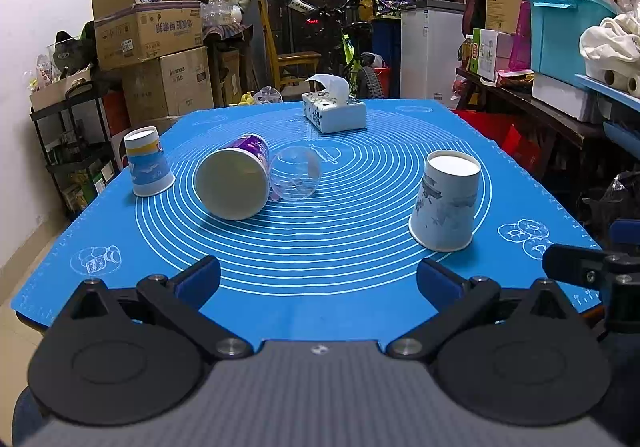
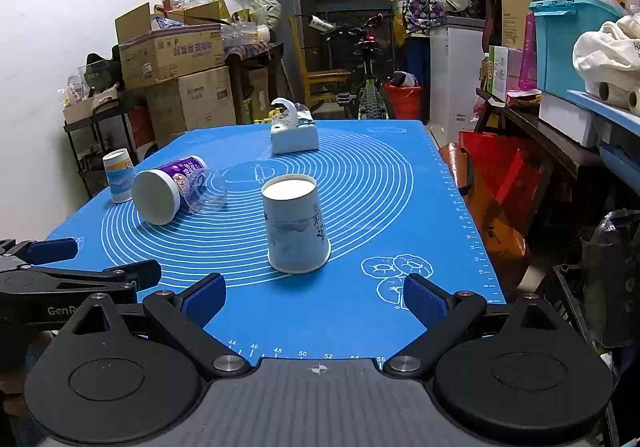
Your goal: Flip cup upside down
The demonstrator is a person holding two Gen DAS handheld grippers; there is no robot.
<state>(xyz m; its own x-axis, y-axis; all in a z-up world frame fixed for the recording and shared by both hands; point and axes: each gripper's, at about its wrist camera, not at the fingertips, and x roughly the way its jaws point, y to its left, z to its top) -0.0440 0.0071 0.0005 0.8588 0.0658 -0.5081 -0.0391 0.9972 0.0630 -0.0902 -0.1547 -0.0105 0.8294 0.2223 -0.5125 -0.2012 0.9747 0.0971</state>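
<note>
A white paper cup with grey print (image 1: 446,201) (image 2: 296,223) stands upside down on the blue mat (image 1: 320,287) (image 2: 360,307). A purple cup (image 1: 236,177) (image 2: 166,193) lies on its side, base toward me, with a clear plastic cup (image 1: 296,173) (image 2: 206,191) lying against it. A blue-and-white cup (image 1: 147,161) (image 2: 118,175) stands upside down at the left. My left gripper (image 1: 318,281) is open and empty near the mat's front edge. My right gripper (image 2: 314,297) is open and empty just in front of the white cup.
A tissue box (image 1: 334,109) (image 2: 294,133) sits at the mat's far side. Stacked cardboard boxes (image 1: 160,47) stand left of the table. Shelves with bins (image 2: 572,47) and a red bag (image 2: 496,175) are on the right. A bicycle (image 2: 370,87) stands behind.
</note>
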